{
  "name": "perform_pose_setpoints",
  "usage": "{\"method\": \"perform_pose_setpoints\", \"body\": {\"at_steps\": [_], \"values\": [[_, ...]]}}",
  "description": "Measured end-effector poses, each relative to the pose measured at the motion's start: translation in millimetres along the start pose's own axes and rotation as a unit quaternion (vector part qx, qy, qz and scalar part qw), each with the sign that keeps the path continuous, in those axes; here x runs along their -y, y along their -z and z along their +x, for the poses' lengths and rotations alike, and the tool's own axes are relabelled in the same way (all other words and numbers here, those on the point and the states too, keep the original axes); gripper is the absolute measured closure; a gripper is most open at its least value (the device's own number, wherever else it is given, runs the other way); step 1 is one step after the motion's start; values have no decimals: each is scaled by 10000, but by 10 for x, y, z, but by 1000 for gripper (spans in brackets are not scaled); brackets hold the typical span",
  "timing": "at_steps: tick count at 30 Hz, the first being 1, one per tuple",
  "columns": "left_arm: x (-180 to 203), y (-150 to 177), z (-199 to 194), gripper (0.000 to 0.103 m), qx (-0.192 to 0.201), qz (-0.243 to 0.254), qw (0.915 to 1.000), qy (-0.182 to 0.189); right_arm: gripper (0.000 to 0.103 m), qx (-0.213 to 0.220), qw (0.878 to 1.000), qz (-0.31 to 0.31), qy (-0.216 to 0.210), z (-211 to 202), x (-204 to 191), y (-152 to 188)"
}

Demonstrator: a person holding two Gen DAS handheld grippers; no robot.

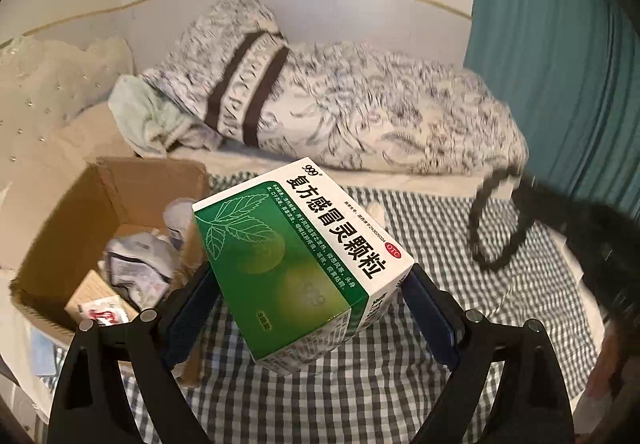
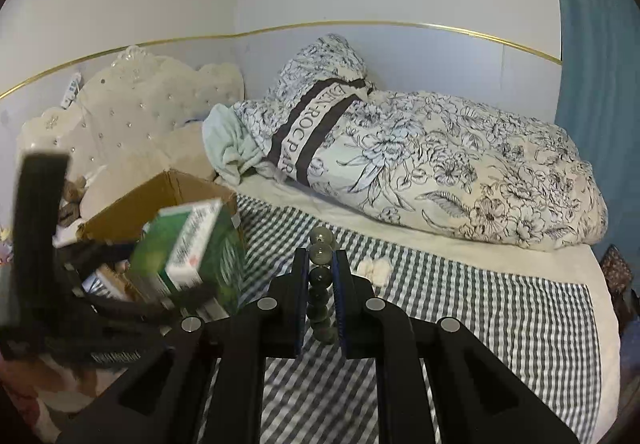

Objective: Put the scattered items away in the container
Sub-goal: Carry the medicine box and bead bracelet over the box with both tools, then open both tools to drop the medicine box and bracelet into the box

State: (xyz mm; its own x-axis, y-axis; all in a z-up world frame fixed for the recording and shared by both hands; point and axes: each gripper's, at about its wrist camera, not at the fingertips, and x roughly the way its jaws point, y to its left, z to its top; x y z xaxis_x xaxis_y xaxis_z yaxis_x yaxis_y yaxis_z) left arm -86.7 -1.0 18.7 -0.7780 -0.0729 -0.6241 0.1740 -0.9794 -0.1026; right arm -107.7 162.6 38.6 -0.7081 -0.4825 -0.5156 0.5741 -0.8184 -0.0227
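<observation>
Checked bedsheet (image 1: 360,404) below: left tool (image 1: 312,308) clamps medicine box (image 1: 304,264) (tilted); right tool (image 2: 320,276) pinches bead bracelet (image 2: 320,284) betw. pads.

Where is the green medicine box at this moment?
In the left wrist view, the green medicine box is held off the bed by the left hand-held gripper, right of the cardboard box.
</observation>
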Motion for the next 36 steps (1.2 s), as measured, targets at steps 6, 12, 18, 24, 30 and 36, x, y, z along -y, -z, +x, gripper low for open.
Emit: {"method": "perform_pose_setpoints", "body": {"at_steps": [6,12,18,24,30,36], "values": [[-257,-19,-329,10,246,-310,9992,-94,92,-25,9997,-114,-212,18,-340,-124],[-738,-57,-479,10,310,-654,9966,-394,92,-59,9976,-354,-600,154,-813,-298],[-1311,-109,-506,10,327,-1005,9915,-765,92,-127,9927,-618,-1032,435,-1341,-517],[-1787,-106,-355,10,179,-1188,9882,-947,92,-264,9877,-760,-1340,849,-1725,-678],[-2070,-46,-84,10,-103,-1228,9882,-908,92,-549,9851,-848,-1389,1320,-1928,-729],[-2230,-8,87,6,-223,-1179,9886,-911,68,-528,9867,-665,-1389,1633,-1987,-764]]}}
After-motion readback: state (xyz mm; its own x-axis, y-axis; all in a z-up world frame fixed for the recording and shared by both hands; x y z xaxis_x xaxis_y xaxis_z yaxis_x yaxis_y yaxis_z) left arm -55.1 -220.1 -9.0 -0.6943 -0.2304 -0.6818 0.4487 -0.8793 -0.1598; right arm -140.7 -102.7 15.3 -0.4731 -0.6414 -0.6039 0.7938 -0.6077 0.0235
